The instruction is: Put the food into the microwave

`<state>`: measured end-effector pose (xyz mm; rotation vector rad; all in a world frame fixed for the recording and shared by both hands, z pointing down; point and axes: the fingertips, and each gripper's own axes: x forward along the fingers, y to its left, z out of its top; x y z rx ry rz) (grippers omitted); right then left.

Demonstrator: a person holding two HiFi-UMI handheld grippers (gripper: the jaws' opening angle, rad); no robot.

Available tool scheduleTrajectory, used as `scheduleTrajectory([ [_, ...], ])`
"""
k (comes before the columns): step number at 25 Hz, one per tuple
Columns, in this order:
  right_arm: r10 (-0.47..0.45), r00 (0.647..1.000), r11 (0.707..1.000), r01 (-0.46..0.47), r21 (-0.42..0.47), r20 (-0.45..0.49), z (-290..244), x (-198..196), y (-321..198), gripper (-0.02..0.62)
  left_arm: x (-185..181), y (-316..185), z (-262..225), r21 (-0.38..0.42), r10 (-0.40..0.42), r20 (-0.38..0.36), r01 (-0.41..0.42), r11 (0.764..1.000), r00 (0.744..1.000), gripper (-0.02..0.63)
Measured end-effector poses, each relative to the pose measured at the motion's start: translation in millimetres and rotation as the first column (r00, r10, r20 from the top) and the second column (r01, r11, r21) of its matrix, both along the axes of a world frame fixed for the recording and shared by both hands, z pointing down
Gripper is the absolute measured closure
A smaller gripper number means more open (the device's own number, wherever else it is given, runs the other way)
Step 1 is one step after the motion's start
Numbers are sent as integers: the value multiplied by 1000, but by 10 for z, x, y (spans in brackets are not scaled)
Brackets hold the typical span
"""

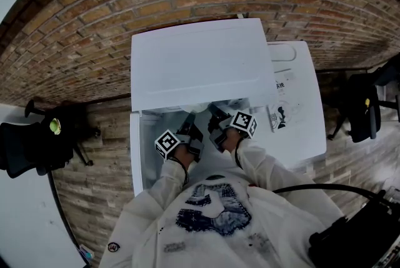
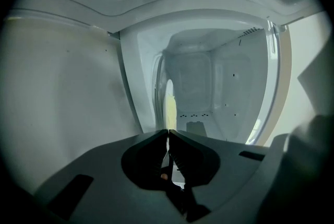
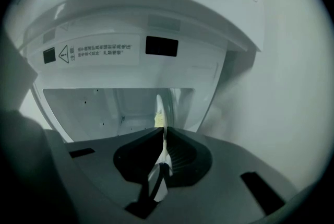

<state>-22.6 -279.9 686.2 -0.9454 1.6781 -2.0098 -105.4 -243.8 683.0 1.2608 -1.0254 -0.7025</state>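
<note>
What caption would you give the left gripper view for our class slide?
Left gripper pinching a thin white plate edge-on, aimed into the open microwave.

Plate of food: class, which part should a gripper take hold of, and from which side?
Best take the plate by its thin rim, from the near edge, jaws pointing into the open microwave. It is flat and thin, with yellowish food on it, so only the rim fits between jaws. The left gripper and right gripper are each shut on it that way.
</note>
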Motion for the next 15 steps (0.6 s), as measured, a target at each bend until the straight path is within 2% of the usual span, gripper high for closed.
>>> scheduleTrajectory([
  [15,21,1000,1000,-21,0,-4,17,-94,-136,568,-95,-143,34,-19,-28,-14,28,999,1000,583],
])
